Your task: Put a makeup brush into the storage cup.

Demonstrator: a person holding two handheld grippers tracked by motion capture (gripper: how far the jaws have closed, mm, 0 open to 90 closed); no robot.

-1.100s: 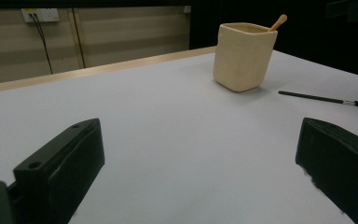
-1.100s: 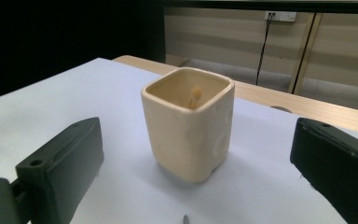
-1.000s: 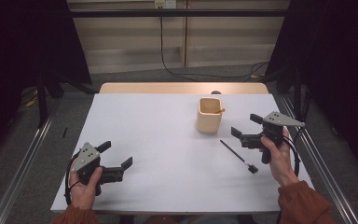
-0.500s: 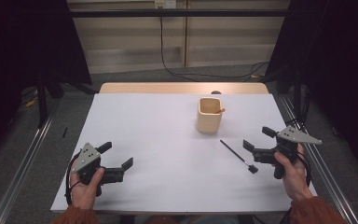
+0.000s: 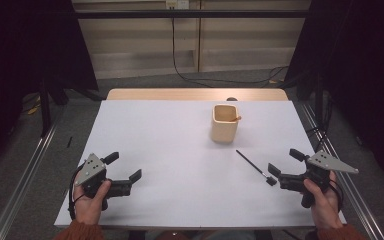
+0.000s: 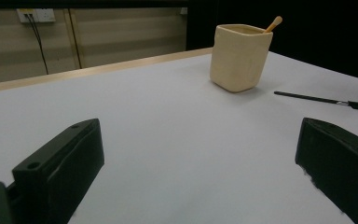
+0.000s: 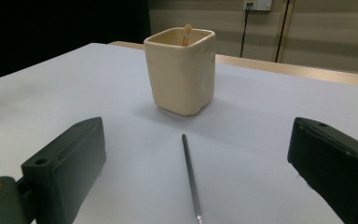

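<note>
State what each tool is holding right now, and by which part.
Nothing is held. The left tool and right tool are both open and empty; the black brush lies loose on the table.

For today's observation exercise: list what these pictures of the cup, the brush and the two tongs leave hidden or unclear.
- Cup: its inside bottom is hidden by its own walls in every view.
- Wooden stick: its lower part is hidden by the cup wall.
- Black brush: in the right gripper view its head is cut off by the bottom edge.
- Brush head: too small in the high view to make out bristles.
</note>
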